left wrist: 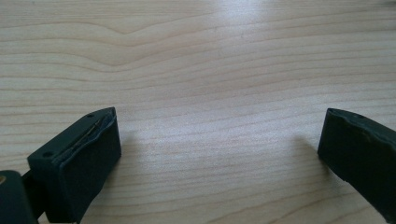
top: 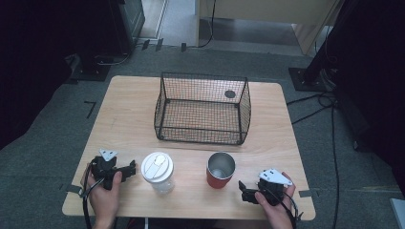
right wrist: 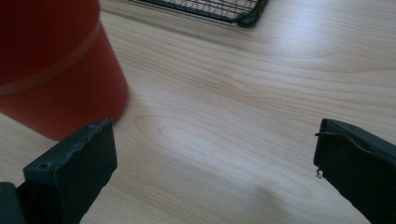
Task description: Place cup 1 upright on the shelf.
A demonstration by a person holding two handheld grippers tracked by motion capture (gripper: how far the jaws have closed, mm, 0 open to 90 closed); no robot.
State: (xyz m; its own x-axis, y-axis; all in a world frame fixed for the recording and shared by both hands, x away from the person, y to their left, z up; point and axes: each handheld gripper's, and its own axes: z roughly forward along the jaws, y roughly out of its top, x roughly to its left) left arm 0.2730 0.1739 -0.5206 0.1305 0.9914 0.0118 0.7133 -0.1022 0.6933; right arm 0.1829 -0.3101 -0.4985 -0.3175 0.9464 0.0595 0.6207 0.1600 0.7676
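A clear cup with a white lid [top: 157, 172] stands near the table's front, left of centre. To its right stands a red cup [top: 220, 170] with a shiny metal inside, seen close up as the red cup [right wrist: 51, 70] in the right gripper view. My left gripper [top: 132, 168] rests on the table just left of the lidded cup, its jaws wide apart over bare wood [left wrist: 219, 135]. My right gripper [top: 242, 189] lies right of the red cup, also open with nothing between its fingers [right wrist: 215, 158].
A black wire basket [top: 203, 109] sits empty at the middle of the wooden table [top: 129, 109]; its corner [right wrist: 247, 14] shows in the right gripper view. Black stands and cables lie on the grey floor around the table.
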